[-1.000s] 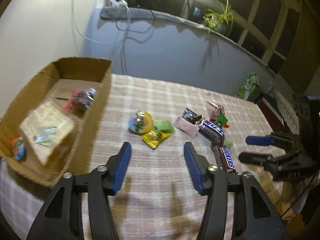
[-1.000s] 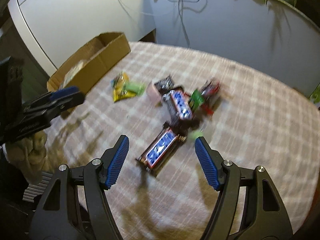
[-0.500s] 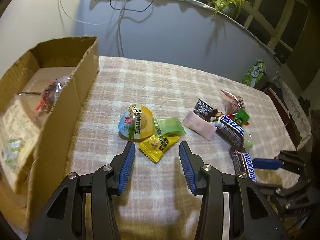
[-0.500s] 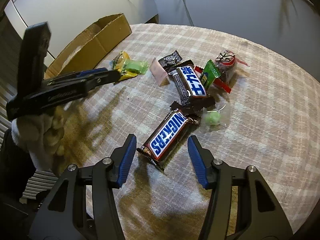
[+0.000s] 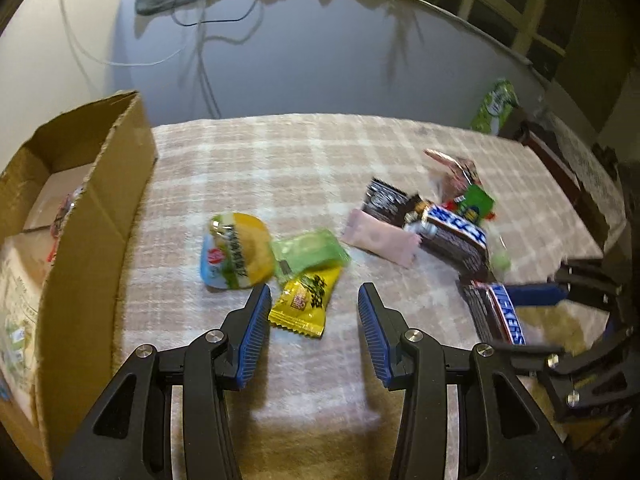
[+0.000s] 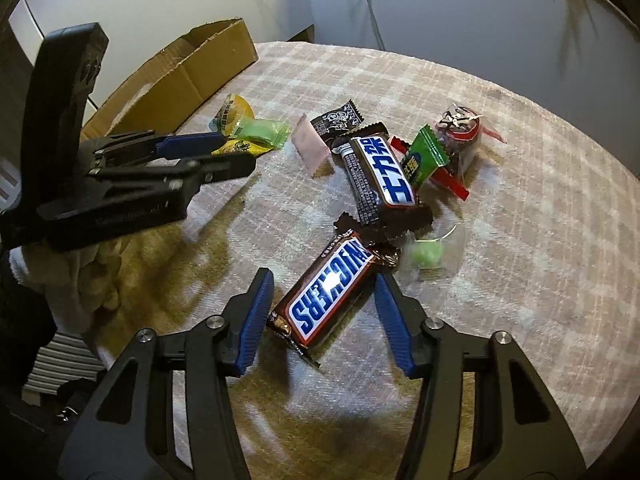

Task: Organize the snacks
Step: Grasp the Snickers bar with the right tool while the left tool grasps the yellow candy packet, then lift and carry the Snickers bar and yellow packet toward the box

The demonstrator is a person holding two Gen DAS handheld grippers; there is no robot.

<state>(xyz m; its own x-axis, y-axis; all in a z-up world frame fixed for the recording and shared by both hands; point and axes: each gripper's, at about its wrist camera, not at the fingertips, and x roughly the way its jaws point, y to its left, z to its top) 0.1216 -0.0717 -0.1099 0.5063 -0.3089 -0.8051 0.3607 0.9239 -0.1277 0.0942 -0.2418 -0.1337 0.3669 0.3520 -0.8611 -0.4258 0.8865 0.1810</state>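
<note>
Plaid cloth [image 5: 312, 160] covers a table beneath a pale wall strung with cables, snacks scattered across it. At the table's left edge stands an open cardboard box [image 5: 96, 216], packets already inside. The right gripper [image 6: 324, 280] points steeply down with its jaws closing around a Snickers bar [image 6: 326, 294] that lies flat near the table's front edge; the blue pads straddle the bar but do not yet press it. The bar's long axis runs diagonally (logo upside down to the right wrist camera), its far end aimed up and right toward a second bar with a blue-and-white label [image 6: 376, 172], which it touches end to end. The left gripper [image 5: 312, 300] stands partly open, its pads either side of a yellow packet [image 5: 306, 306] without touching it. That packet lies with its long axis running toward the gripper and tucks under a green candy wrapper [image 5: 308, 250], beside a round yellow-and-blue pouch [image 5: 236, 250] near the box. A pink sachet [image 5: 378, 238], a black wrapper [image 5: 382, 200] and a green packet [image 6: 420, 158] cluster mid-table.
</note>
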